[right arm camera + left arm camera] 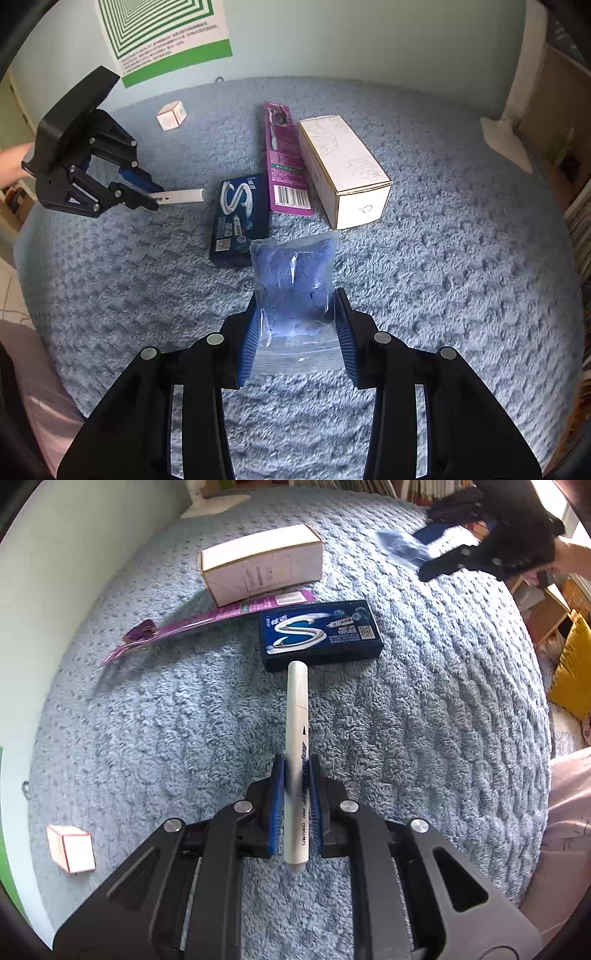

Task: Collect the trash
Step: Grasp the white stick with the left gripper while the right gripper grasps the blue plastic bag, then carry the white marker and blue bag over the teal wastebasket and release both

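My left gripper [297,771] is shut on a white marker pen [297,709], which points forward over the blue fleece blanket [424,720]. From the right wrist view the same left gripper [147,195] holds the white marker pen [183,195] off the blanket at the left. My right gripper [297,314] is shut on a clear zip bag of blue gloves [295,273]. In the left wrist view the right gripper [443,559] with the bag of blue gloves [400,548] shows at the upper right. A dark blue gum pack [319,633] lies just beyond the marker tip.
A white carton [258,565] and a purple blister pack [207,622] lie past the gum pack [240,218]. A small white cube [70,847] sits at the left near the wall. The white carton [343,170], purple pack [286,162] and cube [171,115] lie ahead of the right gripper.
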A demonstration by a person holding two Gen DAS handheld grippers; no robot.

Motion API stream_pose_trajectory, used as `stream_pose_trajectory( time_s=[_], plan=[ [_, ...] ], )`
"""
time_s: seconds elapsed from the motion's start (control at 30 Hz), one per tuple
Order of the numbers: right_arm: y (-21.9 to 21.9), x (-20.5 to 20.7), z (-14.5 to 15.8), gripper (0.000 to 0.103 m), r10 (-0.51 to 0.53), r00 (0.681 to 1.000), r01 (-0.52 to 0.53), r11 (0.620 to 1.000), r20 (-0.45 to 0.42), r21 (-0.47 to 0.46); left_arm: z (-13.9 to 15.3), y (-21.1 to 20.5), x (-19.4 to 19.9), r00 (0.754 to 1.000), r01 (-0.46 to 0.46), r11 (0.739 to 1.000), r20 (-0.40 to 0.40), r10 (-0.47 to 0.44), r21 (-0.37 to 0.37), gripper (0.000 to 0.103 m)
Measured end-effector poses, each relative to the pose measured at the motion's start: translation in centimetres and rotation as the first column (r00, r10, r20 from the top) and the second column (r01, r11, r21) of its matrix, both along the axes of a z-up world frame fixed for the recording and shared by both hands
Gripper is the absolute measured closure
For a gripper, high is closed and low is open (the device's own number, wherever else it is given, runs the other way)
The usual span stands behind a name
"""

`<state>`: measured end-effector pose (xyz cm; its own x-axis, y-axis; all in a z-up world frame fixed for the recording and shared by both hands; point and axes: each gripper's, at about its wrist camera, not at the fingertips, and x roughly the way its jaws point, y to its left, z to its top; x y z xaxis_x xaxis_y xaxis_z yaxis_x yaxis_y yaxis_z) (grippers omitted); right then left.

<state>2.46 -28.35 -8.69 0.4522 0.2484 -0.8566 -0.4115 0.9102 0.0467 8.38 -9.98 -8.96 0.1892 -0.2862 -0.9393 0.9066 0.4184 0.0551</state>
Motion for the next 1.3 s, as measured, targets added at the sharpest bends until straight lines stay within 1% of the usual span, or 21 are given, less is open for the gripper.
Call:
stream_pose_trajectory(
  time_s=[0.17,0.27,0.3,0.37,0.4,0.47,0.67,0.8,0.97,1.03,1.13,1.3],
  plan=[
    [-0.9,-1.9,1.3,0.064,-0.029,0.999,0.028,1.0,0.025,0.013,1.6,0.9,-0.6,0.999,-0.038,0.999,0.02,0.038,-0.008,0.092],
    [-0.4,-2.7,2.0,0.064,-0.051,0.998,0.05,0.999,0.041,0.017,2.1,1.2,-1.5,0.999,-0.04,0.999,0.027,0.041,-0.009,0.092],
    [-0.6,-3.0,2.2,0.064,-0.061,0.997,0.061,0.998,0.046,0.019,2.2,0.7,-1.4,0.999,-0.039,0.999,0.03,0.04,-0.01,0.092],
    [-0.7,-3.8,2.5,0.064,-0.084,0.995,0.083,0.996,0.055,0.024,3.0,0.6,-2.3,0.999,-0.026,0.999,0.031,0.027,-0.029,0.092],
    [-0.6,-4.2,2.5,0.064,-0.095,0.994,0.094,0.995,0.056,0.029,2.7,0.0,-2.0,0.999,-0.02,0.999,0.034,0.022,-0.037,0.092],
    [-1.0,-5.3,2.9,0.064,-0.124,0.99,0.122,0.992,0.065,0.036,3.2,-0.5,-3.1,0.999,0.0,0.999,0.04,0.002,-0.049,0.092],
    [-1.7,-8.6,3.5,0.064,-0.203,0.976,0.2,0.979,0.082,0.042,3.8,-2.2,-5.5,0.997,0.046,0.997,0.057,-0.042,-0.066,0.092],
    [-2.4,-11.1,3.9,0.064,-0.256,0.962,0.252,0.967,0.092,0.045,4.3,-3.0,-6.4,0.996,0.066,0.995,0.068,-0.062,-0.07,0.092],
    [-3.1,-13.9,4.2,0.064,-0.317,0.943,0.314,0.948,0.101,0.051,4.5,-4.2,-7.3,0.994,0.092,0.992,0.062,-0.086,-0.091,0.092],
    [-3.3,-15.1,4.3,0.064,-0.34,0.934,0.337,0.94,0.107,0.051,4.7,-4.7,-7.9,0.993,0.113,0.988,0.049,-0.108,-0.107,0.092],
    [-3.6,-17.0,4.5,0.064,-0.376,0.92,0.372,0.926,0.113,0.054,4.7,-5.6,-9.0,0.988,0.151,0.983,0.058,-0.145,-0.109,0.092],
    [-4.0,-20.4,4.4,0.064,-0.448,0.887,0.444,0.894,0.111,0.063,4.4,-7.2,-10.9,0.976,0.215,0.971,0.045,-0.212,-0.103,0.092]
  ],
)
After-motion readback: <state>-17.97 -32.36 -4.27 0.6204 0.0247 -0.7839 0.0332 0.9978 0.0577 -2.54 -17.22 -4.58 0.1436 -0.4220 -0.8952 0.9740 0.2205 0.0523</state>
